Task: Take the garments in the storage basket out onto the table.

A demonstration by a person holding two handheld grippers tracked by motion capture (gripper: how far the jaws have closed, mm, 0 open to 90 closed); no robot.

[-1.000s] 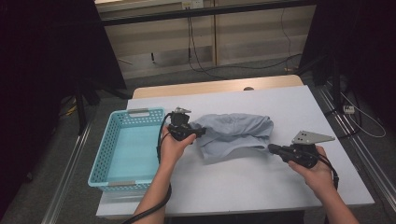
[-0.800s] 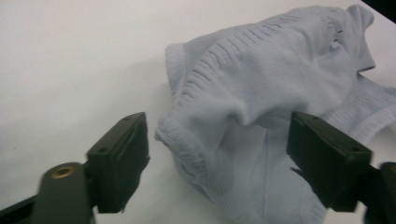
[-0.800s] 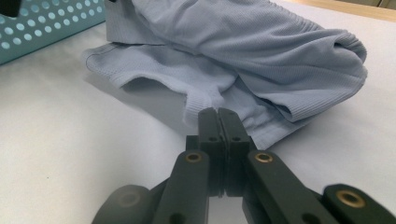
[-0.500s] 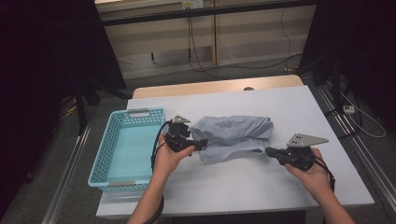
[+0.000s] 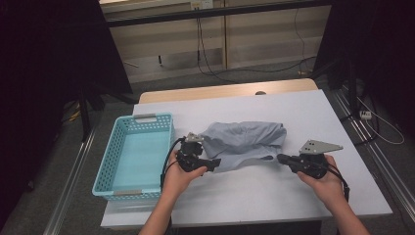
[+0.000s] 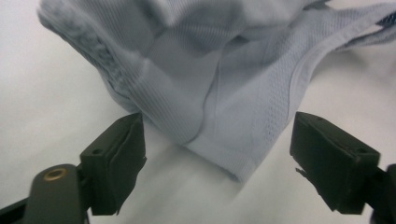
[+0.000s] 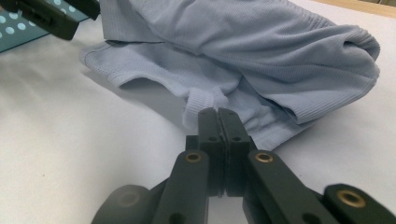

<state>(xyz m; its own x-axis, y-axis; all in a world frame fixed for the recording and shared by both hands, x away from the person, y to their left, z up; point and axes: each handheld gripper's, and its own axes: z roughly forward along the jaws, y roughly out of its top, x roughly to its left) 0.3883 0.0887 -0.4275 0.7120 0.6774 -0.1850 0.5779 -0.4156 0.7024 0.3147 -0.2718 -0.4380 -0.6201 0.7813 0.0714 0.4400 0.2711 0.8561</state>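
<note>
A white table fills the middle of the frame. A crumpled grey garment lies at its centre, and a light-blue perforated basket sits at its left edge.

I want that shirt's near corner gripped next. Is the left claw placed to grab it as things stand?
Probably yes: the left claw stands open, just widened, with the grey shirt corner between its jaws, not yet pressed, and nothing in between.

- High view: table lit bright from above, surroundings dark, near black at L/R edges.
- Soft shadows under cloth; no glare.
- Left gripper view: cloth blurred, esp. top left; jaws sharper.
- Right gripper view: sharp mid-frame, near jaw bases soft.
</note>
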